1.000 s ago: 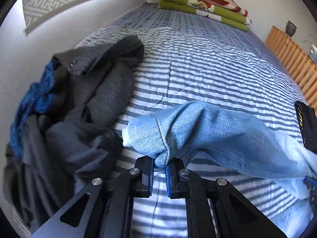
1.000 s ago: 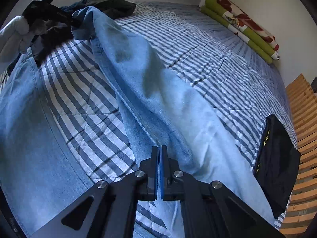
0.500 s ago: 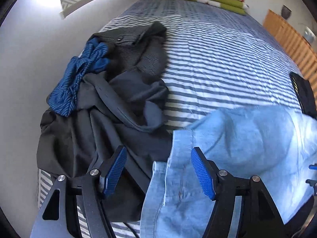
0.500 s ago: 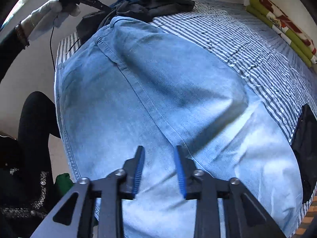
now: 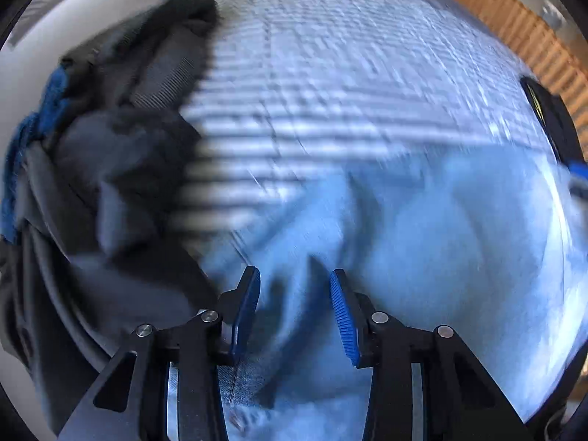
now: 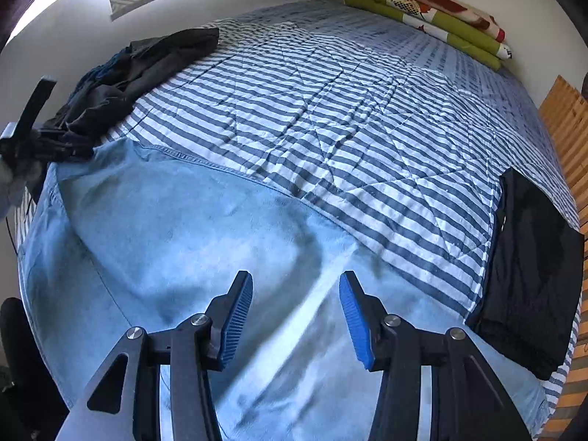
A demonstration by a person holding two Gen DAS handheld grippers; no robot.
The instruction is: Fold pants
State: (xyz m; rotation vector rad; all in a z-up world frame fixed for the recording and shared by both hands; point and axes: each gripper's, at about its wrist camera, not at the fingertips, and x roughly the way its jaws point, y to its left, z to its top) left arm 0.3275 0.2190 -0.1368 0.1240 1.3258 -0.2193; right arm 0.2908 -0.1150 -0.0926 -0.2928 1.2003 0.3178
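At the bottom of the right wrist view the right gripper [image 6: 296, 316] hangs over the light blue jeans [image 6: 176, 242], its blue pads [image 6: 355, 325] apart and opening wider, with nothing pinched: the denim lies flat below the fingers, not between them. In the blurred left wrist view the left gripper [image 5: 294, 312] is also spread, though its jaws are closing; a ridge of the jeans [image 5: 422, 242] rises into the gap, and the pads [image 5: 341, 316] do not seem to press on it. The jeans fill the lower half of both frames, spread on the striped quilt [image 6: 330, 117] with a hemmed edge running across the middle left of the right view. So one lay of the cloth looks done and both tools are free of it; the step in hand is probably finding the next hold. That calls for picking an edge or hem, lowering both sets of fingers around it and closing firmly before lifting. Farther off, a heap of dark clothes [image 6: 121, 84] lies at the upper left, a folded black garment [image 6: 529, 286] at the right edge, and folded green bedding [image 6: 430, 14] at the far end.
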